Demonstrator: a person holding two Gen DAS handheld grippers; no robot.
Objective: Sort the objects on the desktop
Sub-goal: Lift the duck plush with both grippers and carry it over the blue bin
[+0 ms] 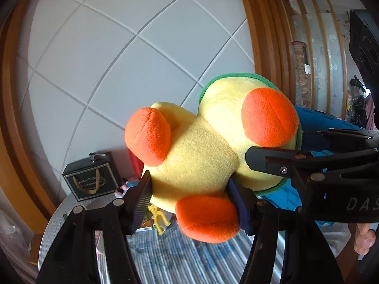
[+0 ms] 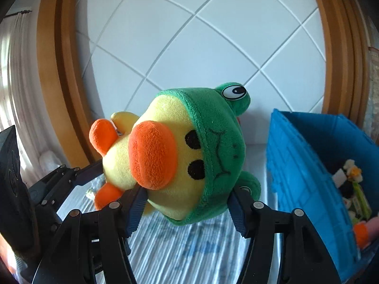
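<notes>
A yellow plush duck [image 1: 199, 156] with an orange beak, orange feet and a green frog hood is held up in the air above the table. My left gripper [image 1: 189, 198] is shut on its yellow body. My right gripper [image 2: 187, 201] is shut on its head [image 2: 189, 156], with the jaws on the chin and the hood. The right gripper also shows in the left wrist view [image 1: 296, 163], coming in from the right. The left gripper shows in the right wrist view [image 2: 56, 184] at the left.
A blue plastic crate [image 2: 305, 172] with several small toys stands at the right. A black gift bag [image 1: 91, 177] stands at the table's far left by the white tiled wall. A striped blue-white cloth [image 2: 189, 248] covers the table. Small yellow items [image 1: 158, 220] lie under the duck.
</notes>
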